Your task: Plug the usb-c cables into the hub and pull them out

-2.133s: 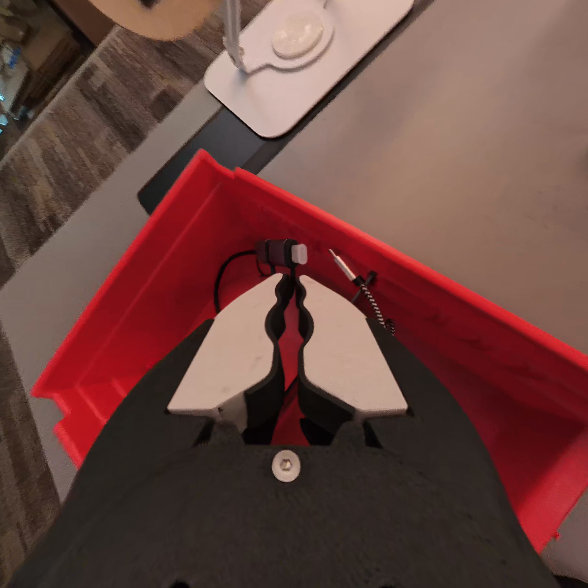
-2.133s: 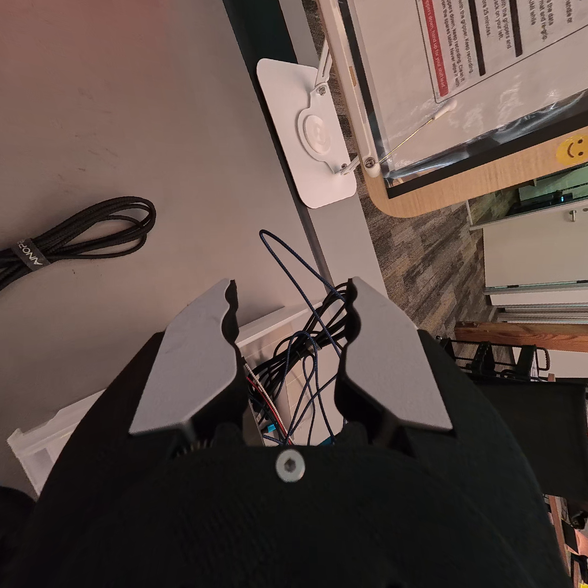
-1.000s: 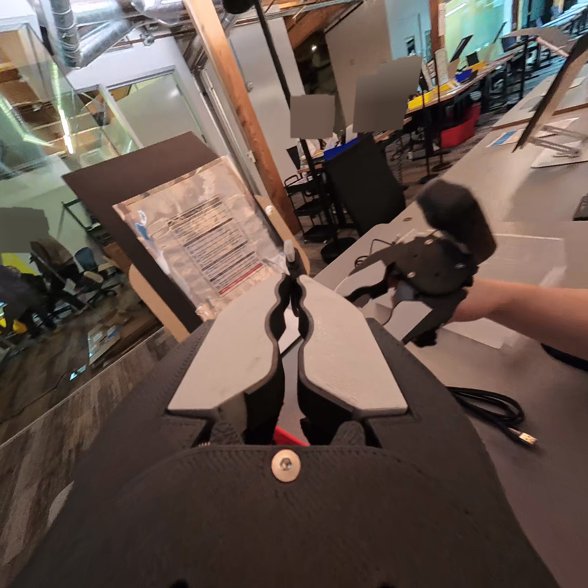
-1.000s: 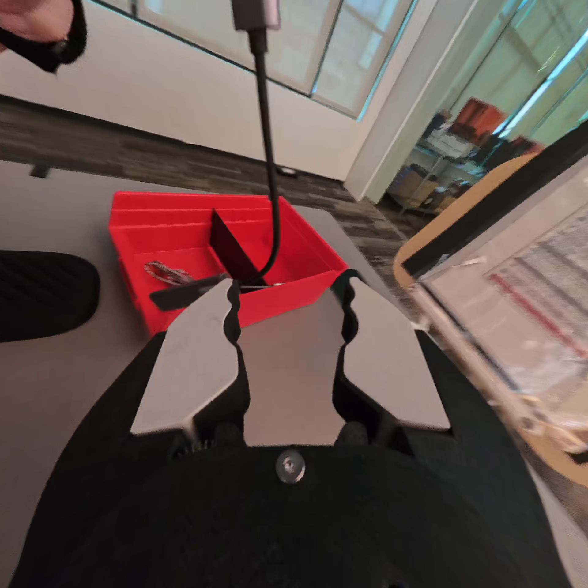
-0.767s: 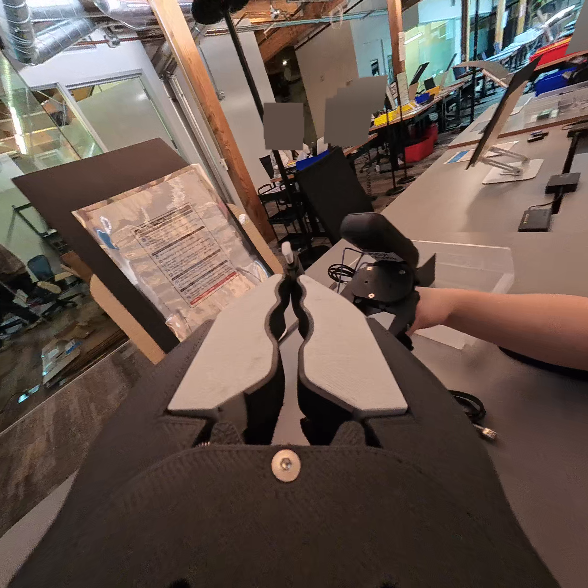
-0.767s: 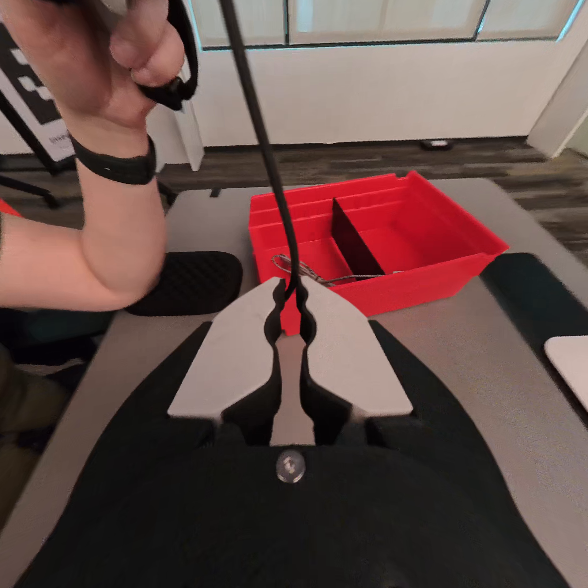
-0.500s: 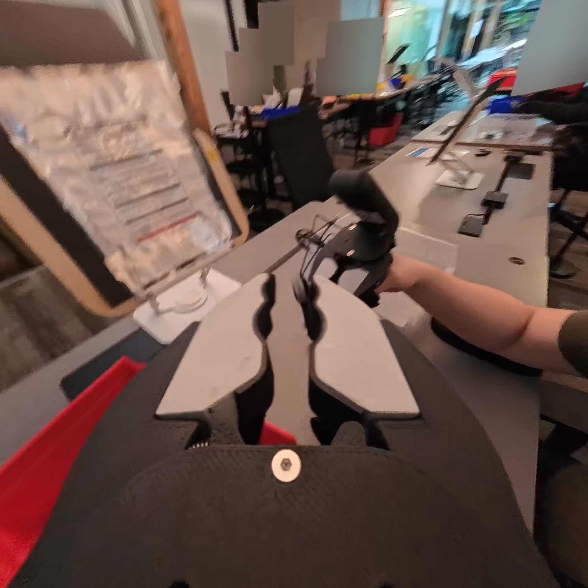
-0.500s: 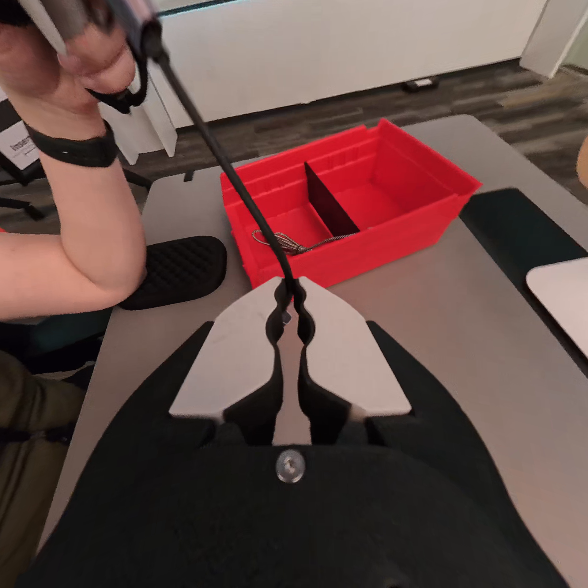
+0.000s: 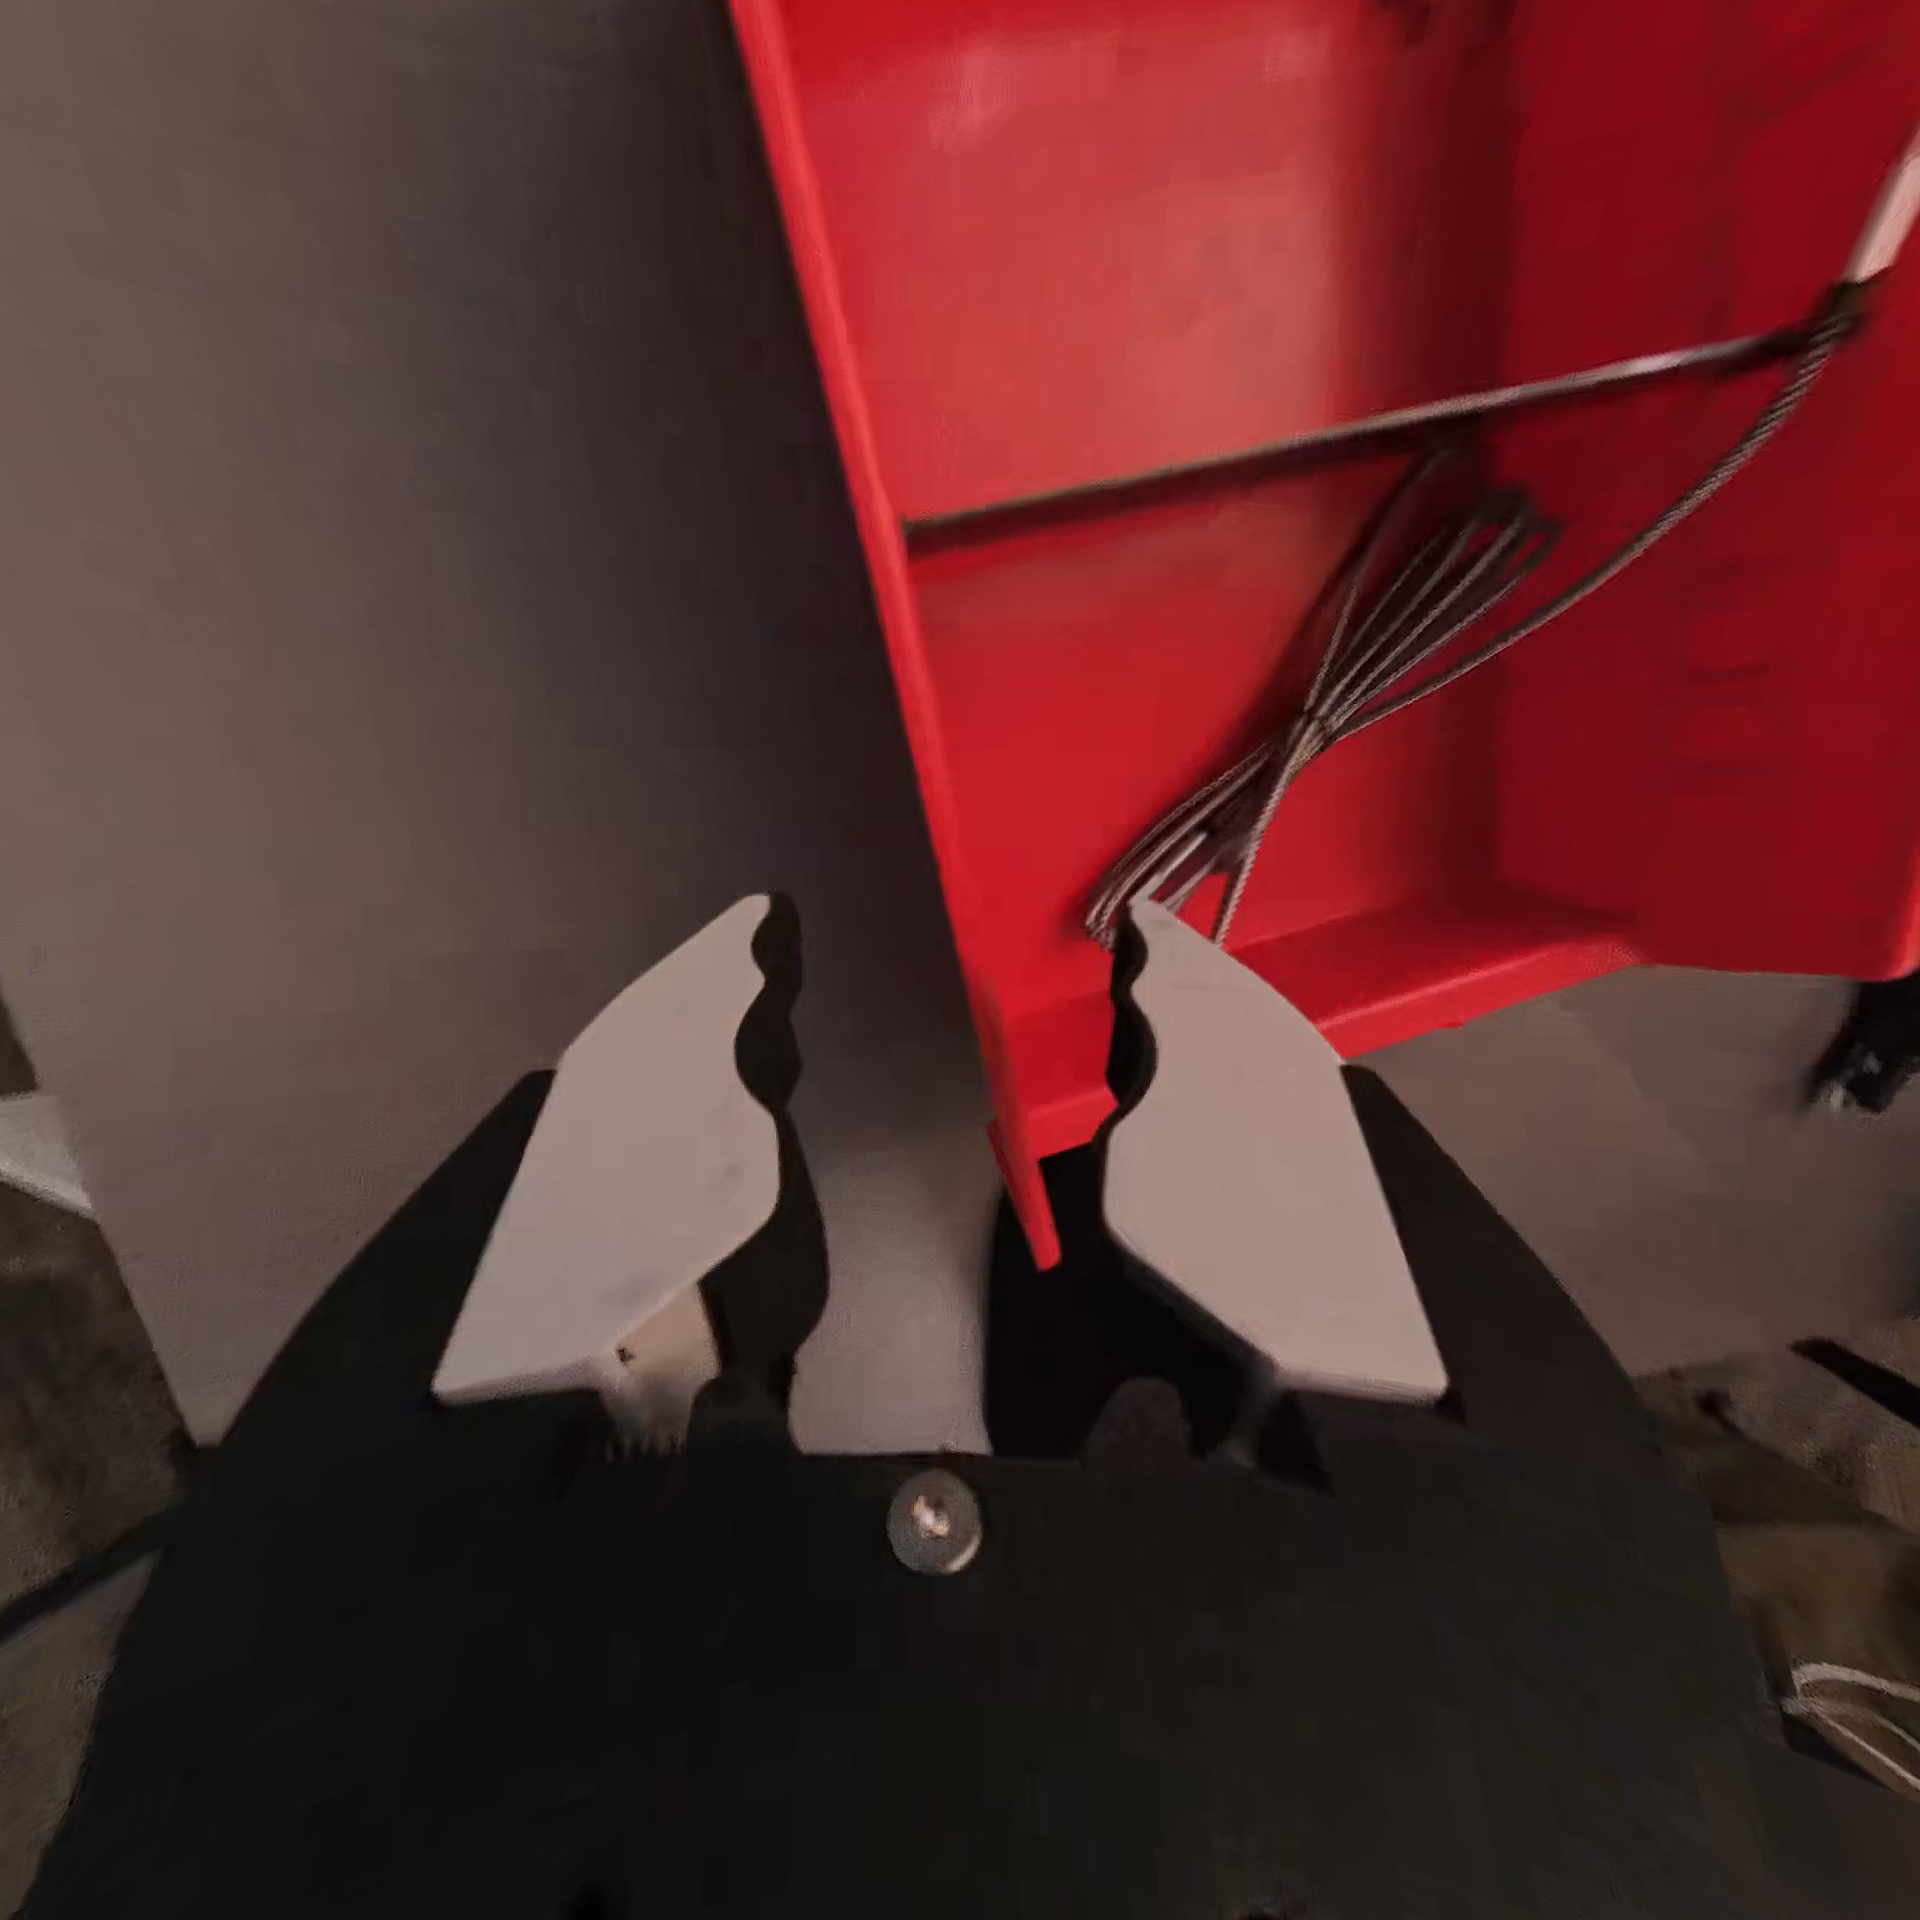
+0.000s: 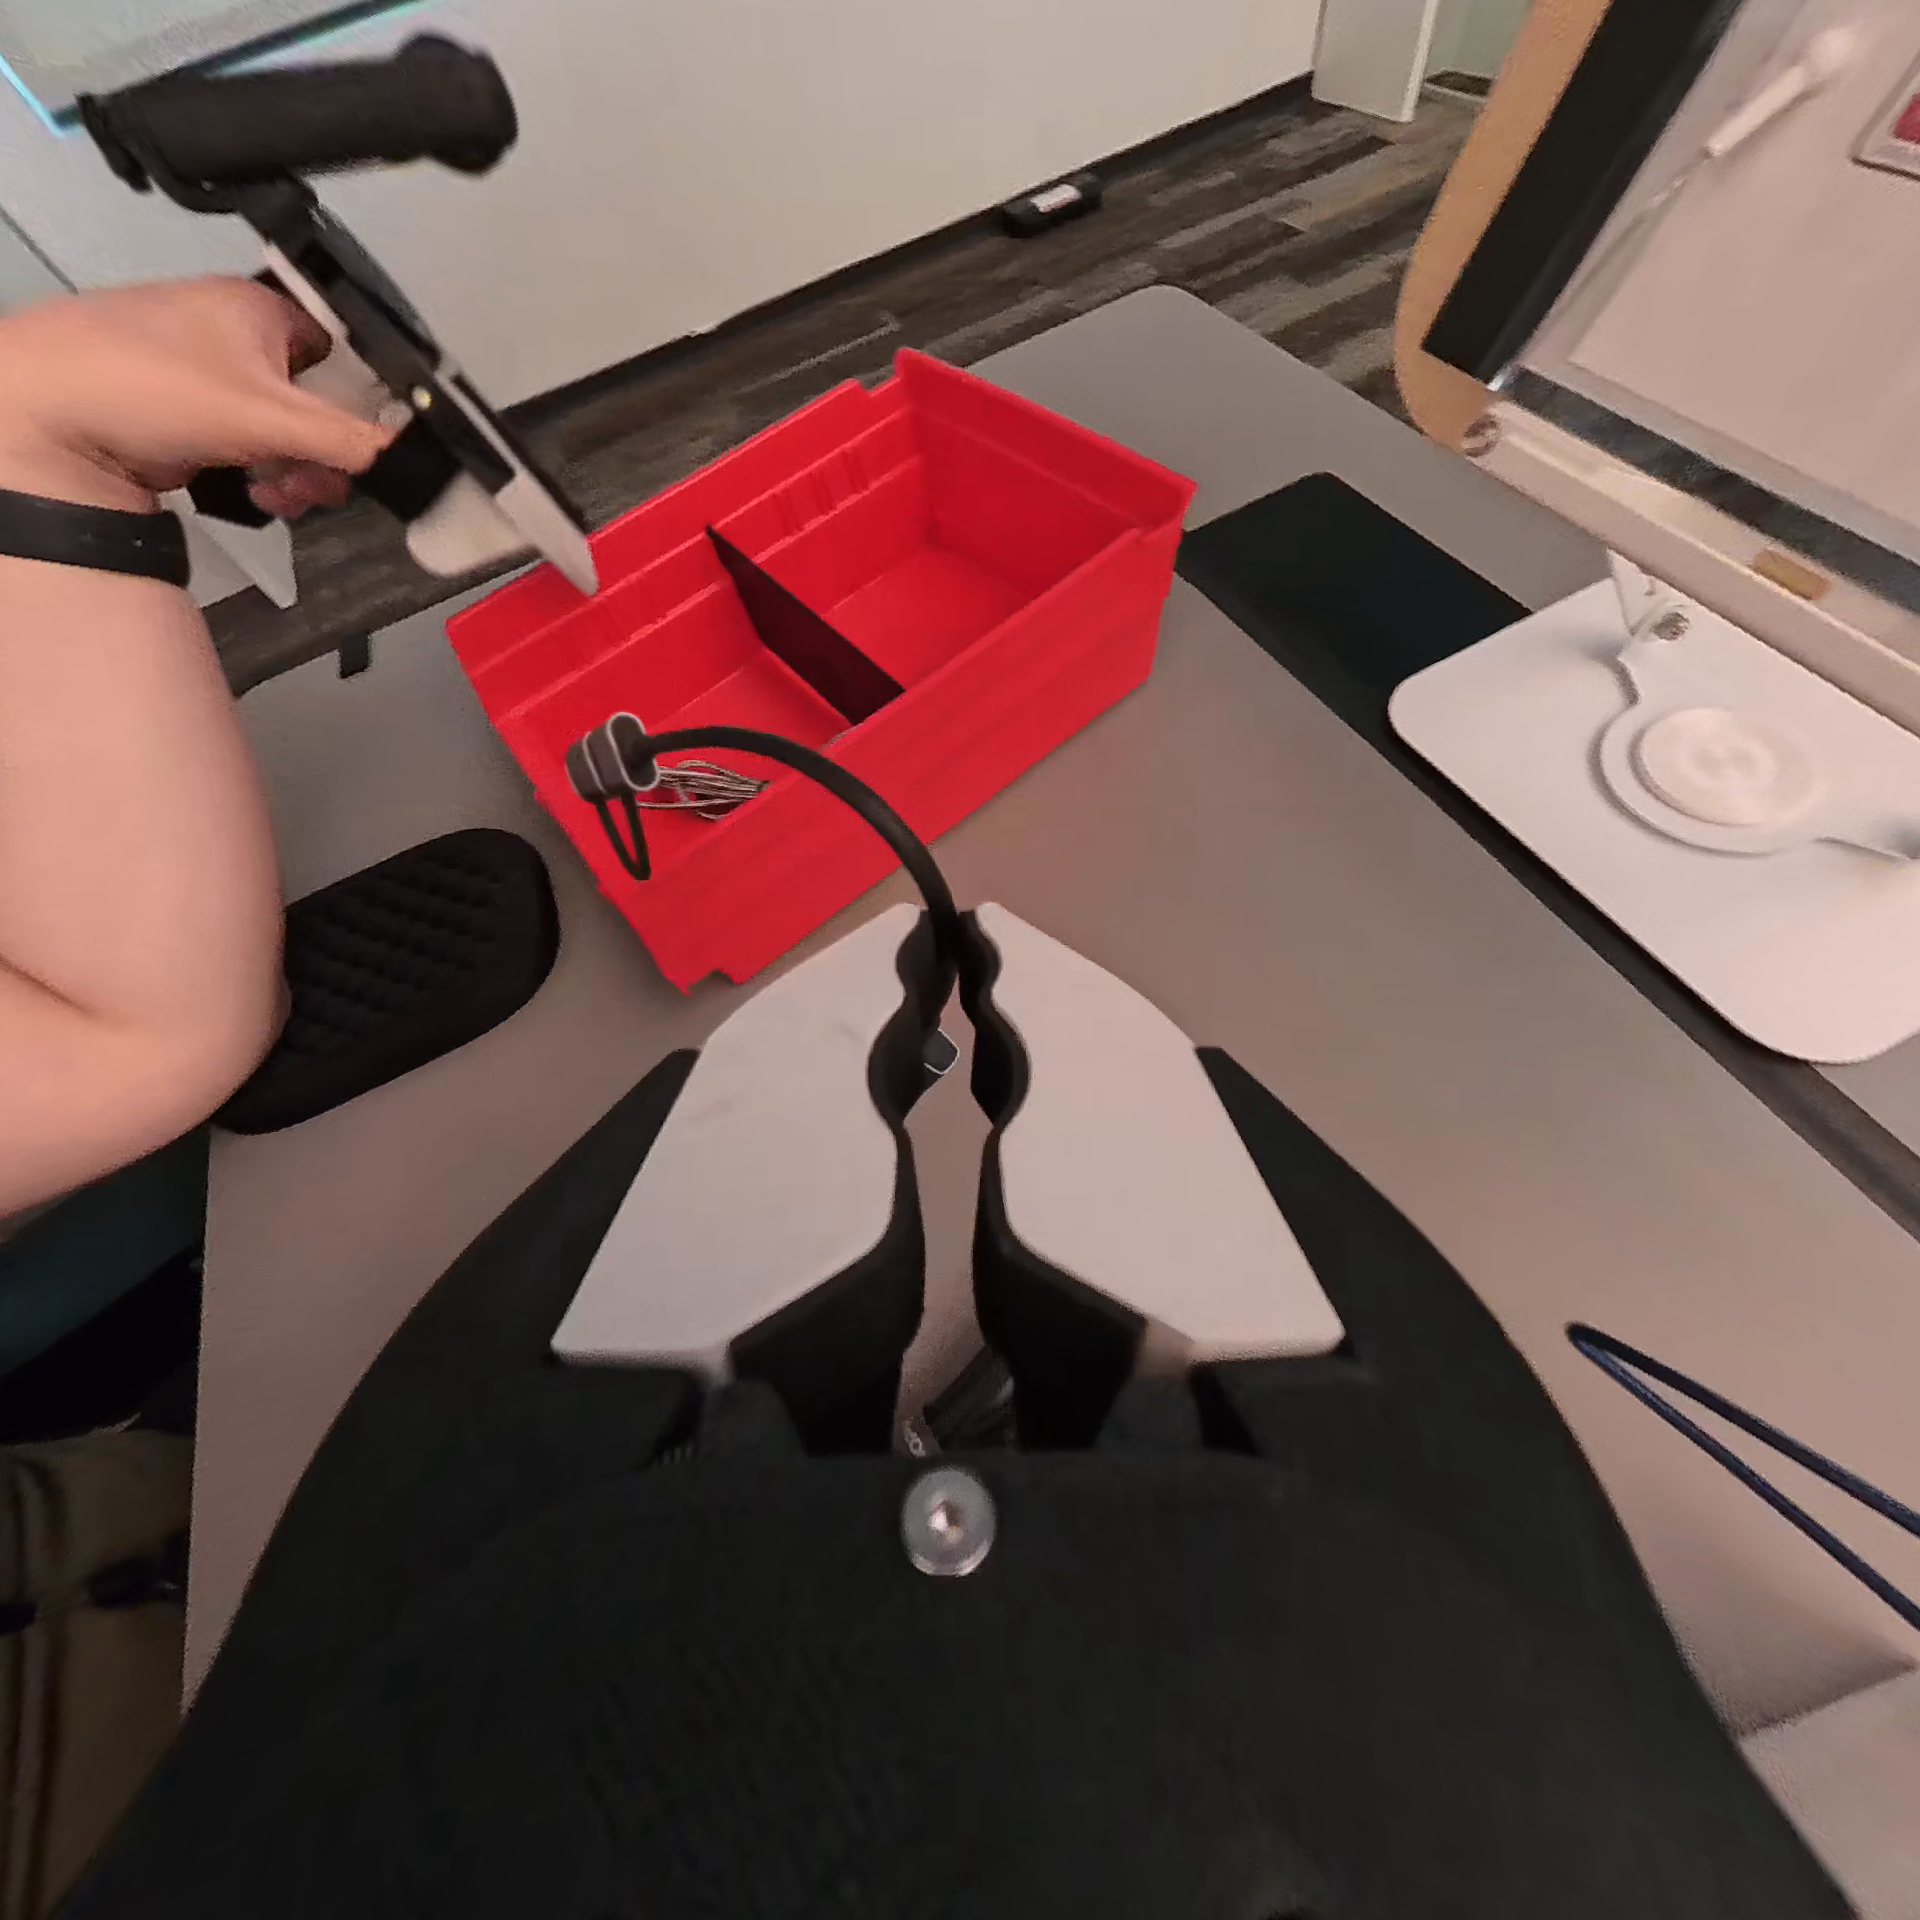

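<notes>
Between right gripper (image 10: 948, 914) fingers, black cable (image 10: 831, 769) arcs left.

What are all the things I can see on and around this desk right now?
Red bin: one, red, on the grey desk, split by a black divider.
Braided cable: one, grey, coiled in the bin's near compartment.
Black cable: one, black, arching from the right gripper toward the bin.
Stand base: one, white, desk's right side.
Wrist rest: one, black, left of the bin.
Desk: one, grey.
Left gripper: open, above the bin's edge.
Right gripper: shut on the black cable.
</notes>
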`<state>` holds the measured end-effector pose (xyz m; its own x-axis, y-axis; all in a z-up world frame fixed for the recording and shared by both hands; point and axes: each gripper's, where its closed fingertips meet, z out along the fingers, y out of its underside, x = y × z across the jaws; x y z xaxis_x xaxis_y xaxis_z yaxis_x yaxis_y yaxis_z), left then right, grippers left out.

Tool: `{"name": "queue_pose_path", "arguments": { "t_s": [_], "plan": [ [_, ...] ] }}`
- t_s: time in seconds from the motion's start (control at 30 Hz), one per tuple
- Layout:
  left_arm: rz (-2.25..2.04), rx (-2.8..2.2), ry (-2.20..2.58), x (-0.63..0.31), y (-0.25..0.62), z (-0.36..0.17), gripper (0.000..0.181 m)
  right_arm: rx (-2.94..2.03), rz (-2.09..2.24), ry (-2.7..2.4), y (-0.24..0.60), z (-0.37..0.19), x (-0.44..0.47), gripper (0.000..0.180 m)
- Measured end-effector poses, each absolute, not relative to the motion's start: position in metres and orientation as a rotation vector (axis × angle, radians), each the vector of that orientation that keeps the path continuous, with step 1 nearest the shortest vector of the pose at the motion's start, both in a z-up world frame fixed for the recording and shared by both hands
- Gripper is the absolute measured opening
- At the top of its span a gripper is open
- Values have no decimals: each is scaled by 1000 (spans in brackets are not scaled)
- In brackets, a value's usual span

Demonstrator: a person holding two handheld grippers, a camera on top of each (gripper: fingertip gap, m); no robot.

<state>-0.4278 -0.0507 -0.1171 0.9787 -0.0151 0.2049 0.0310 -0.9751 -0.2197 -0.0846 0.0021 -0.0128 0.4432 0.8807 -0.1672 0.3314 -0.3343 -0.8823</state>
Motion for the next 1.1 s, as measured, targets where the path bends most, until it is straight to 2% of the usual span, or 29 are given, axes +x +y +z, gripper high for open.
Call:
{"name": "queue_pose_path", "arguments": {
  "t_s": [0.1,0.37,0.47,0.57,0.63,0.77,0.87,1.0,1.1],
  "plan": [
    [-294,-3021,1,-435,-62,-138,43,-1919,827,-988,8,-18,-78,3],
    [-297,-2985,14,-437,-54,-137,13,-2083,869,-963,12,-55,-88,4],
    [-265,-2976,-21,-444,-54,-136,25,-2155,898,-965,10,-73,-96,4],
    [-141,-2893,-81,-460,-44,-123,53,-2224,946,-967,6,-92,-106,4],
    [-99,-2803,-74,-462,-36,-106,63,-2273,974,-968,4,-106,-112,4],
    [-335,-2577,203,-408,-27,-61,56,-2378,914,-981,8,-137,-111,4],
    [-532,-2523,544,-348,-42,-52,53,-2445,775,-989,18,-161,-100,4],
    [-495,-2647,897,-314,-55,-88,58,-2509,628,-1016,25,-183,-87,6],
    [-385,-2816,972,-318,-52,-124,60,-2517,453,-1090,28,-191,-79,11]
  ]
}}
